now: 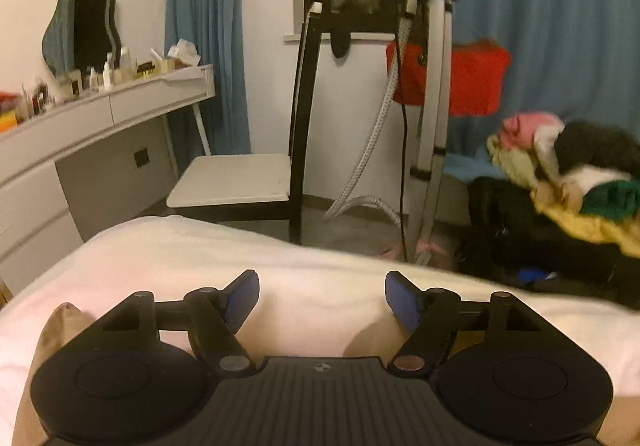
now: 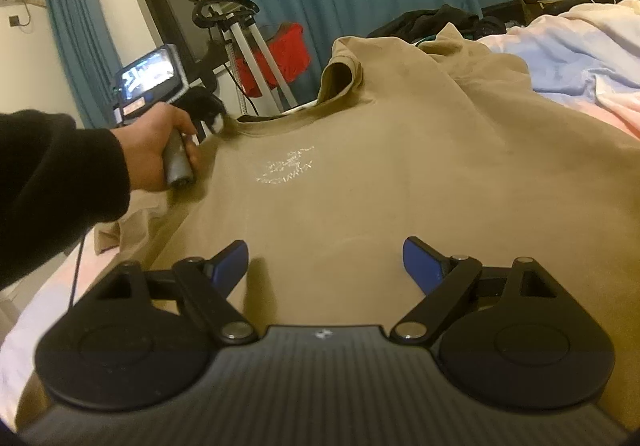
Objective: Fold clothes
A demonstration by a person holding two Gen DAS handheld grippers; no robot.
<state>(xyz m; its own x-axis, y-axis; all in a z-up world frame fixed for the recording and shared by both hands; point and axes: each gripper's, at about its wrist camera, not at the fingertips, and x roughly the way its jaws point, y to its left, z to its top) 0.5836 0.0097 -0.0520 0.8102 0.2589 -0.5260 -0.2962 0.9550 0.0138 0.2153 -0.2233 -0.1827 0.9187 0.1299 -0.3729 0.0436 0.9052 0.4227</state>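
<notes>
Right claw [image 2: 325,260]: nearest the lens, jaws wide, nothing between the blue pads [image 2: 418,264]. It hovers over the near hem area of the tan sweatshirt [image 2: 400,173], not gripping it.

Left claw [image 1: 322,298]: jaws wide and empty, over the bed [image 1: 180,246] at its outer edge, facing the room. Tan cloth shows just beneath its body at the lower corners. In the right wrist view the person's left hand [image 2: 160,149] holds this tool's handle at the left side of the garment, beside the collar [image 2: 340,73].

The tan sweatshirt lies spread front-up across the bed, white print [image 2: 286,167] visible, collar at the far end. One sleeve [image 2: 116,234] is bunched at the bed's left edge; the other runs toward the rumpled bedding [image 2: 580,57] on the right.

Further out: a chair [image 1: 240,177], a vanity desk [image 1: 100,113] and a pile of clothes [image 1: 568,181] stand off the bed.

Risks, as judged:
- No fold is visible yet. Neither claw has hold, so the next grasp may pinch one layer only and drag the front off the back.
- The bunched left sleeve could be trapped under a fold, leaving a lump.
- The garment lies close to the bed's left edge; a hard pull could slide it off.
</notes>
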